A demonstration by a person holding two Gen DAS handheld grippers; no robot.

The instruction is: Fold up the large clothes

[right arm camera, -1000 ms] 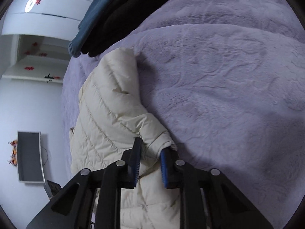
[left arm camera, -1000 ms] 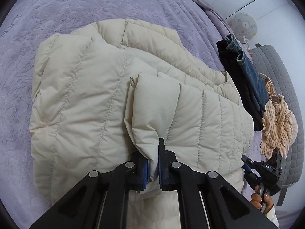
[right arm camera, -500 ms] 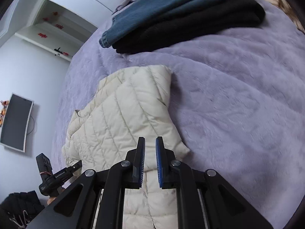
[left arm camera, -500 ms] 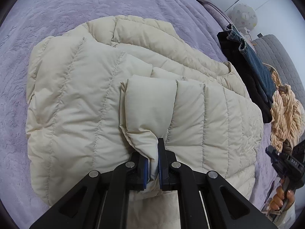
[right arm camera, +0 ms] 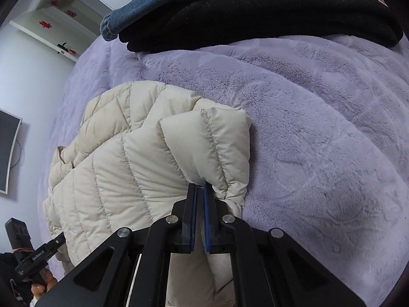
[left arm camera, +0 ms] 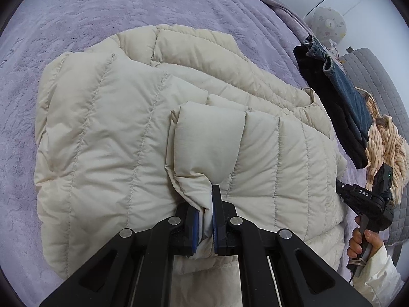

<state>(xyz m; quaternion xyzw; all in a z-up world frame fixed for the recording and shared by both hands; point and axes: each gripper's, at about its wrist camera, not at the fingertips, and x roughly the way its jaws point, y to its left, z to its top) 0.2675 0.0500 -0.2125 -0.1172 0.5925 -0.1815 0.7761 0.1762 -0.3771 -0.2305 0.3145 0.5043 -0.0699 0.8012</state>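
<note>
My right claw (right arm camera: 200,192) has just pinched shut on the cream puffer jacket (left arm camera: 122,138) hem beside my left claw's (left arm camera: 205,204) pinch, so both corners are ready to fold.

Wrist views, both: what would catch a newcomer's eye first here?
A puffy cream quilted jacket dominates, lying partly folded on a lilac fleece blanket. The left gripper and the right gripper each pinch a fold of it at the near edge. Beyond the jacket, a stack of dark folded clothes sits at the blanket's far side.
</note>
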